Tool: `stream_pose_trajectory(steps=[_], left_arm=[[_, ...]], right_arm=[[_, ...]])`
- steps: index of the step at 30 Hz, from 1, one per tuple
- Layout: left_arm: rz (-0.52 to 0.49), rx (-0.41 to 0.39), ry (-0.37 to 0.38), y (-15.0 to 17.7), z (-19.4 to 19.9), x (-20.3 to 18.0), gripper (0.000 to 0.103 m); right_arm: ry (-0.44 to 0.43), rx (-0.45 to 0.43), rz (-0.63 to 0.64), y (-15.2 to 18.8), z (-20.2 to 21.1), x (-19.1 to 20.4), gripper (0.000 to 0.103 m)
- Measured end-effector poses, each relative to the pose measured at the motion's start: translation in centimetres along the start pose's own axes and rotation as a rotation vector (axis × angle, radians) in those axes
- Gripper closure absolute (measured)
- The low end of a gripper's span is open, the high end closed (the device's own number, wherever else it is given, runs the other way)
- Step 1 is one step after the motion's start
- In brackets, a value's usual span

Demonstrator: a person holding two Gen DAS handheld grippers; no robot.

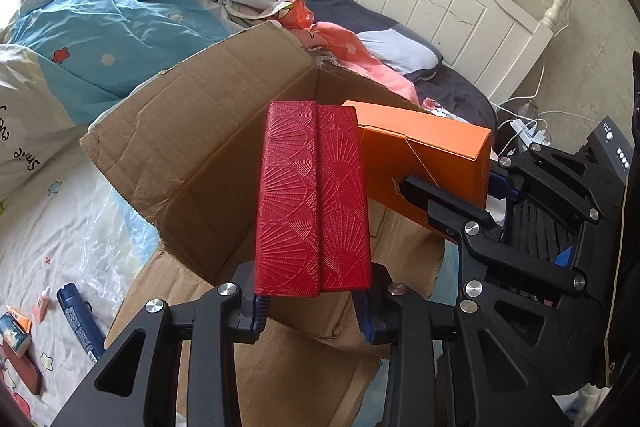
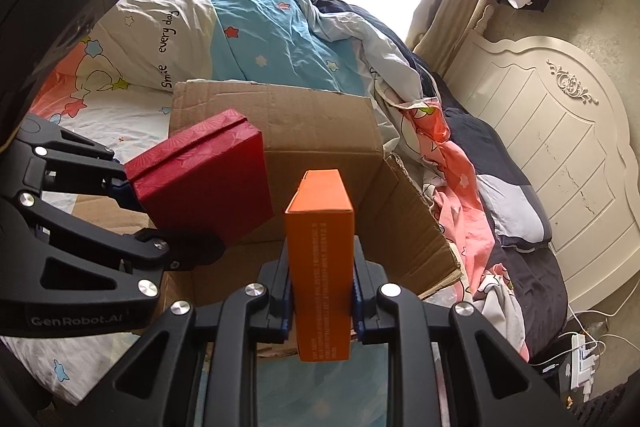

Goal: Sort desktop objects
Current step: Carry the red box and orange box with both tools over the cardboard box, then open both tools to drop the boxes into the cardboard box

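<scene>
At the far left of the left wrist view, small items lie on the white star-printed sheet (image 1: 60, 227): a dark blue tube (image 1: 78, 323), a small pink tube (image 1: 42, 303) and a little blue-and-orange carton (image 1: 16, 331), all close together and well apart from the cardboard box. A crumpled blue quilt (image 1: 112, 39) is heaped beyond them.

In the middle stands the open cardboard box (image 1: 192, 155), its flaps spread outward. The left gripper (image 1: 312, 303) pinches a red embossed box (image 1: 312, 203) by its near end, the blue pads pressed on both sides, and holds it above the box opening. In the right wrist view the same red box (image 2: 200, 183) hangs tilted at the left over the cardboard box (image 2: 320, 131), with the left gripper's black fingers (image 2: 132, 195) clamped on its left end.

Just right of it, the right gripper (image 2: 320, 303) grips a narrow orange box (image 2: 320, 267) edge-up, the jaws pressed tight against its two broad faces, also above the opening. From the left wrist view the orange box (image 1: 432, 163) sits just beside the red one, near the box's right wall.

Farther right lie pink and dark bedding (image 2: 460, 179), then the white carved headboard (image 2: 560, 147) and a white power strip (image 2: 580, 359) with cables on the floor.
</scene>
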State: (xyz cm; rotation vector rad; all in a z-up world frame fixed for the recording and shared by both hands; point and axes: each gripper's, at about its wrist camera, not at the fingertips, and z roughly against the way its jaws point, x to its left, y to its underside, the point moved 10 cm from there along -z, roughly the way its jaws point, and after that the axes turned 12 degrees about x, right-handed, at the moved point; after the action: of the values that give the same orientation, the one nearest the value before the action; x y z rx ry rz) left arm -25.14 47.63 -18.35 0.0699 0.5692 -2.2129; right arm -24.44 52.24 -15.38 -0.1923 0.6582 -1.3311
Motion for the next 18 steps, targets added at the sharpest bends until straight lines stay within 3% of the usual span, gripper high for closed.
stream_pose_trajectory(steps=[11, 13, 14, 16, 18], left_arm=[[0.013, 0.017, -0.013, -0.4, -1.9, 0.3, 0.068], [0.026, 0.027, -0.036, -0.2, -2.1, 0.8, 0.058], [0.045, 0.025, -0.065, -0.1, -2.1, 1.4, 0.052], [0.089, 0.0, -0.11, -0.1, -1.6, 2.6, 0.029], [0.108, -0.024, -0.083, -0.3, -0.9, 2.9, 0.019]], right_arm=[[0.003, 0.023, 0.001, -0.1, -2.2, -0.6, 0.082], [0.024, 0.037, -0.023, 0.1, -2.5, -1.1, 0.074], [0.037, 0.044, -0.035, 0.2, -2.7, -1.4, 0.065], [0.048, 0.043, -0.063, 0.5, -2.5, -2.1, 0.052], [0.038, 0.031, -0.1, 0.5, -2.2, -2.9, 0.035]])
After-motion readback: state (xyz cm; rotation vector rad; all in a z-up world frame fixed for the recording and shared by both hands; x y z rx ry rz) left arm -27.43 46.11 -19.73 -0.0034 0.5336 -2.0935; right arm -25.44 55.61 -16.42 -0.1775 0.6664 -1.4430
